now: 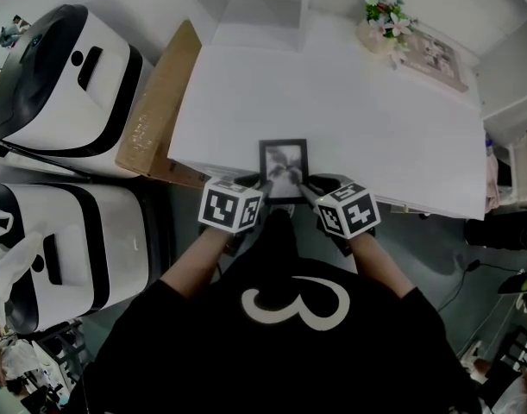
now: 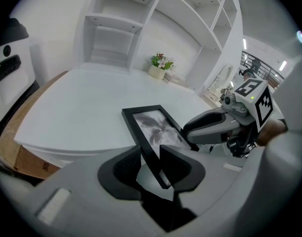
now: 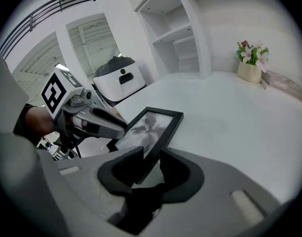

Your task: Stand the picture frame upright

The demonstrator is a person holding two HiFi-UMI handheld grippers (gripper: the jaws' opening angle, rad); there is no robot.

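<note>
I have the black picture frame [image 1: 283, 166] at the near edge of the white worktop [image 1: 349, 102], with its near end reaching out over that edge. My left hand-held gripper [image 2: 151, 164] pinches the frame's left rail near the bottom corner. My right hand-held gripper [image 3: 148, 164] pinches the right rail. A flower pot [image 1: 384, 20] stands at the far corner.
</note>
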